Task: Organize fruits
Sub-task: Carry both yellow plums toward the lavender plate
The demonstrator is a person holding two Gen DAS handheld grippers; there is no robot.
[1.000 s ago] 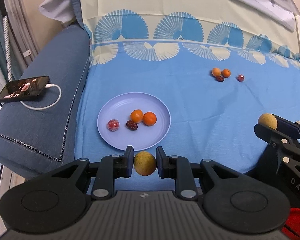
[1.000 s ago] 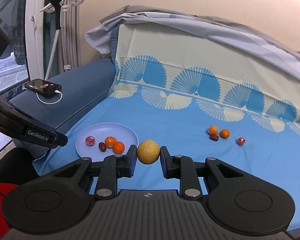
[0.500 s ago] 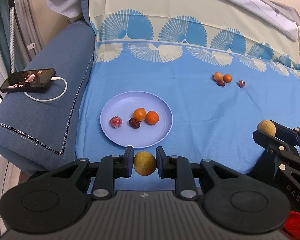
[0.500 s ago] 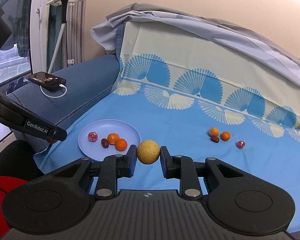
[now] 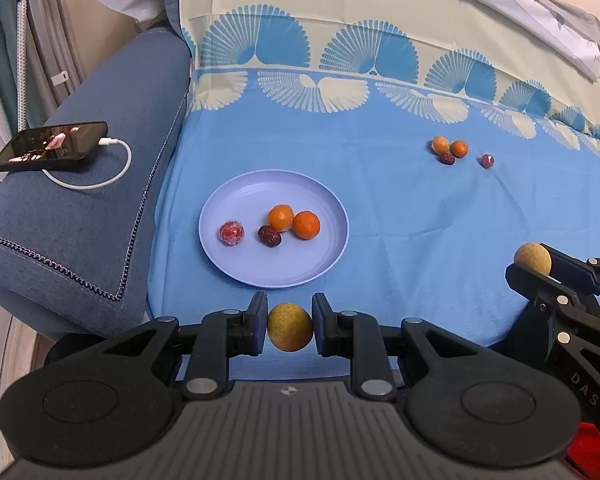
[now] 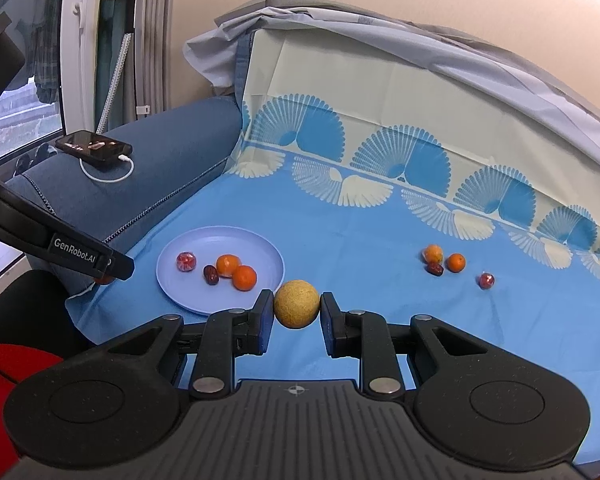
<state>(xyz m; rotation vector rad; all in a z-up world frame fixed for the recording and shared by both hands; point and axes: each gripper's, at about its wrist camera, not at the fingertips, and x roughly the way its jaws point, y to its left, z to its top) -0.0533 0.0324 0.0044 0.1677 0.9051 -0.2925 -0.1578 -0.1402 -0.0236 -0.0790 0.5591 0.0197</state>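
Left gripper point(image 5: 289, 329) pinches a yellow-green fruit point(image 5: 289, 327) just short of the plate's point(image 5: 236, 268) near rim. Right gripper point(image 6: 296, 309) pinches a tan fruit point(image 6: 296, 303), farther off toward the sofa's front edge; left is nearer.

You had a sofa seat covered with a blue sheet point(image 5: 400, 208) ahead of both sets of jaws. Just beyond your left jaws lay a lilac plate point(image 5: 236, 268) flat on the sheet; from your right jaws it sat ahead and to the left. Farther off, ahead and right of both jaws, a loose cluster of small fruits point(image 6: 444, 262) lay directly on the sheet, with one red fruit point(image 6: 486, 280) just apart.
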